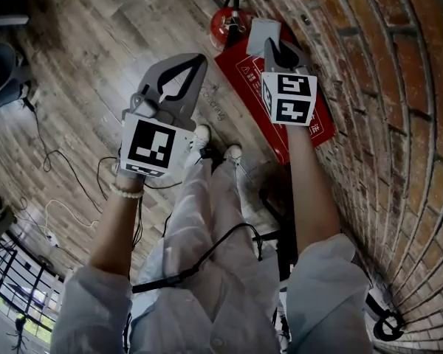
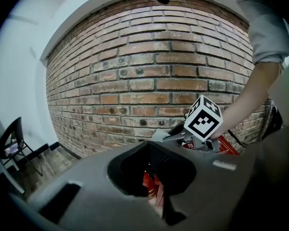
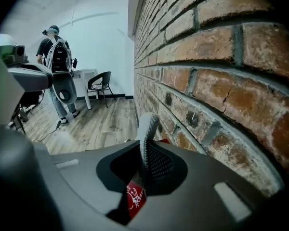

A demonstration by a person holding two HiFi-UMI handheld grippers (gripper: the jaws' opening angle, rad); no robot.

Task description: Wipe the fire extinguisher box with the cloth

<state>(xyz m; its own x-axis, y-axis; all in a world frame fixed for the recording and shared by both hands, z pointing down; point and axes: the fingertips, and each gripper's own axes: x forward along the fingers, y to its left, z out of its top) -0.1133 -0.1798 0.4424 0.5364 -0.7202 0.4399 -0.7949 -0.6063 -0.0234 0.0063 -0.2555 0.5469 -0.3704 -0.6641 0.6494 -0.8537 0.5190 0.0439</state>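
Observation:
The red fire extinguisher box (image 1: 245,77) lies flat on the wooden floor against the brick wall (image 1: 399,87). A red extinguisher (image 1: 227,25) stands at its far end. My right gripper (image 1: 275,49) hovers over the box, shut on a grey mesh cloth (image 1: 260,32). In the right gripper view the cloth (image 3: 147,137) sticks up between the jaws of the right gripper (image 3: 145,173), and the box's red top (image 3: 135,197) shows below it. My left gripper (image 1: 198,60) hangs over bare floor left of the box, shut and holding nothing. In the left gripper view the left gripper (image 2: 156,179) points toward the wall.
Cables (image 1: 55,161) trail over the floor at left, and a black cable (image 1: 207,253) crosses the person's lap. Dark stand legs (image 1: 277,220) are by the wall near the feet. A second person (image 3: 58,66), a table and a chair (image 3: 100,86) are farther down the room.

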